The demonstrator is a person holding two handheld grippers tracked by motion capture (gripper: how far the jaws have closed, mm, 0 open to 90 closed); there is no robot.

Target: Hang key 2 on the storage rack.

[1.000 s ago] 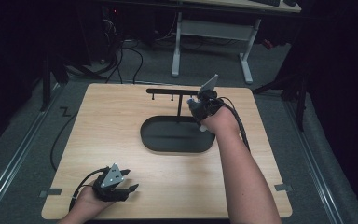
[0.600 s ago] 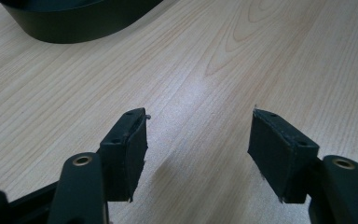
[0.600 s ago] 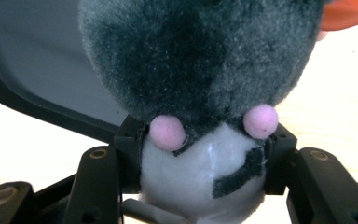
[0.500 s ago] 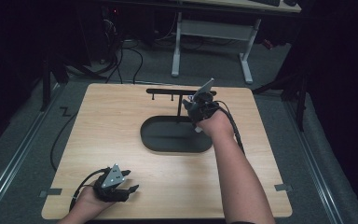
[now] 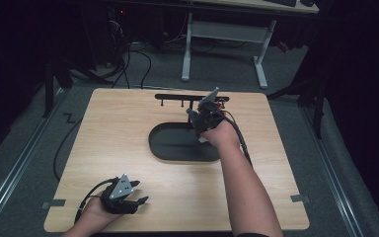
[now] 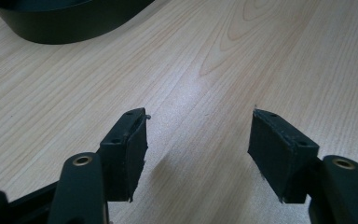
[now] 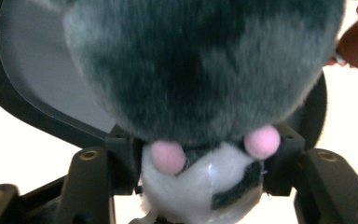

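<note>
A grey plush toy (image 7: 200,60) with two pink nubs and a white patch sits between the jaws of my right gripper (image 7: 200,154), which is shut on it. In the high view that gripper (image 5: 202,118) hangs over the right end of a black oval tray (image 5: 172,148) at the table's middle. The tray's inside (image 7: 37,79) lies just behind the toy. My left gripper (image 5: 139,192) rests near the front left edge, open, with only bare wood between its pads (image 6: 128,149).
A black bar rack with small hooks (image 5: 180,97) stands at the back of the wooden table (image 5: 108,128), just beyond the tray. The tray's dark wall (image 6: 65,23) is ahead of the left gripper. Cables trail off the table's left side.
The right hand has shifted slightly left and nearer over the tray, still holding the toy. The left gripper has stayed put.
</note>
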